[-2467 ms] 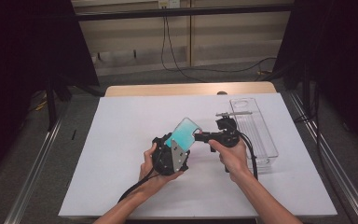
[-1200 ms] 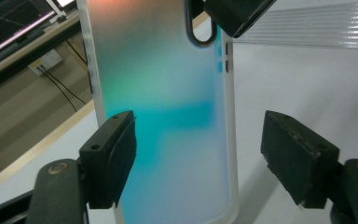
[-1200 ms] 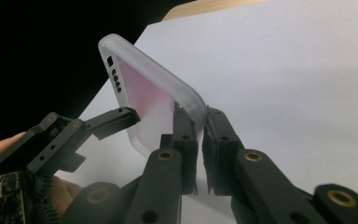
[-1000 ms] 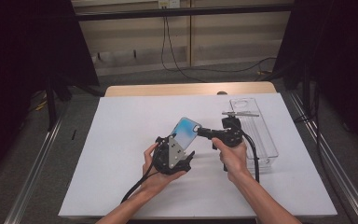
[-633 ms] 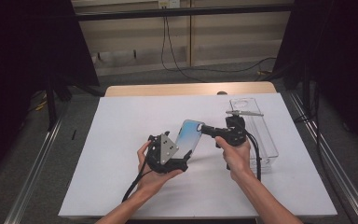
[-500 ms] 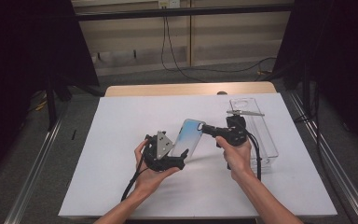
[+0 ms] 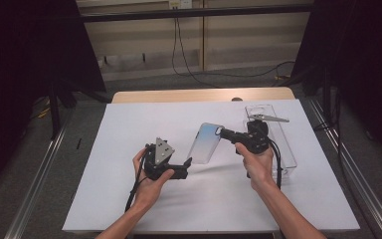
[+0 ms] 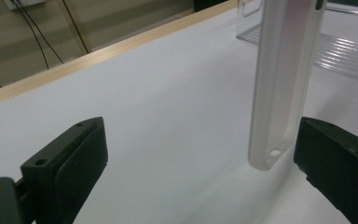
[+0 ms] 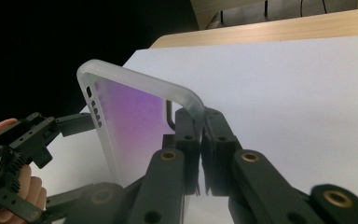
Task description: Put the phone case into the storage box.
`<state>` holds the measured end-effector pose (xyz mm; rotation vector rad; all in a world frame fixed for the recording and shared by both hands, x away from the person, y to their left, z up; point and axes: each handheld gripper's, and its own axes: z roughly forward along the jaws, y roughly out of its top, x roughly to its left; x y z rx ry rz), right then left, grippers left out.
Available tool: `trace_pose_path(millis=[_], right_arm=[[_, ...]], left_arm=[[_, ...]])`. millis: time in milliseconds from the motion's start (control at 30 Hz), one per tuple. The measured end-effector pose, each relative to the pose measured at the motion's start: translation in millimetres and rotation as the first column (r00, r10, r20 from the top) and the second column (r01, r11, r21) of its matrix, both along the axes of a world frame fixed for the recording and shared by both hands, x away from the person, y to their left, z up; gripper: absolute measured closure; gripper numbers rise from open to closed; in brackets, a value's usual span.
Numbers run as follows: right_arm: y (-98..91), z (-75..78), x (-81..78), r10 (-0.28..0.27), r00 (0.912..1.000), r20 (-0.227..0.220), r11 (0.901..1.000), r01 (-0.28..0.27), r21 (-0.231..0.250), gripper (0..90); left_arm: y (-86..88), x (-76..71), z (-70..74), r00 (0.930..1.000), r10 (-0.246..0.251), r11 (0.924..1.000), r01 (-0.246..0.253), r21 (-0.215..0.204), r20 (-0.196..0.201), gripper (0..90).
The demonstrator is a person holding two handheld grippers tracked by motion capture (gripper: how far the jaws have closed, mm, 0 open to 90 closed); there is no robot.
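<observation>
A translucent phone case (image 7: 205,143) with a blue-to-white tint hangs upright above the white table sheet (image 7: 129,124). My right gripper (image 7: 220,132) is shut on its upper corner; in the right gripper view the jaws (image 9: 200,126) pinch the case's rim (image 9: 135,116). My left gripper (image 7: 186,167) sits lower left of the case, and its jaws have just been opening. In the left gripper view the case's lower end (image 8: 282,84) hangs between the wide jaws (image 8: 200,154), close to the right one and touching neither.
A clear plastic box (image 7: 278,144) lies on the sheet to the right, behind my right hand; its ribbed wall (image 8: 335,46) appears in the left gripper view. The table's wooden edge (image 7: 204,94) runs along the back. Dark curtains stand at both sides.
My left gripper has let go of the case and drawn back to the left. The right gripper keeps the case, now a little further right.
</observation>
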<state>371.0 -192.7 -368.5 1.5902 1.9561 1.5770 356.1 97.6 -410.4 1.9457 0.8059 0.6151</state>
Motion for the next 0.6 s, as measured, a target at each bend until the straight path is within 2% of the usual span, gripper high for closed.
trace_pose_path(millis=[67, 133, 300, 367, 433, 600], right_arm=[[-1.7, 1.0, 0.0, -0.001, 1.0000, 0.006, 1.0000, 0.001, -0.004, 86.2], [-3.3, 2.6, -0.4, -0.007, 0.9999, 0.013, 0.9999, 0.007, -0.012, 86.2], [-7.7, 4.8, -0.7, -0.014, 0.9994, 0.030, 0.9996, 0.014, -0.023, 86.2], [-8.7, 5.0, -0.7, -0.015, 0.9994, 0.033, 0.9994, 0.016, -0.031, 86.2], [-9.8, 5.0, -0.5, -0.019, 0.9992, 0.035, 0.9992, 0.020, -0.036, 86.1], [-14.0, 6.1, -0.5, -0.034, 0.9983, 0.048, 0.9986, 0.036, -0.040, 86.2]], left_arm=[[4.1, 1.2, 0.3, 0.9996, 0.028, 0.9995, -0.027, -0.015, 0.003, 3.2], [8.9, 1.3, 0.4, 0.9996, 0.028, 0.9989, -0.028, -0.037, 0.008, 4.0], [19.5, -2.4, -4.5, 0.9972, 0.041, 0.9982, -0.038, -0.046, 0.063, 4.0], [24.0, -3.1, -6.5, 0.9972, 0.041, 0.9979, -0.038, -0.053, 0.063, 4.3], [28.9, -2.8, -7.5, 0.9977, 0.043, 0.9961, -0.038, -0.079, 0.053, 4.2], [38.6, -3.8, -9.2, 0.9954, 0.058, 0.9941, -0.051, -0.095, 0.076, 4.7]])
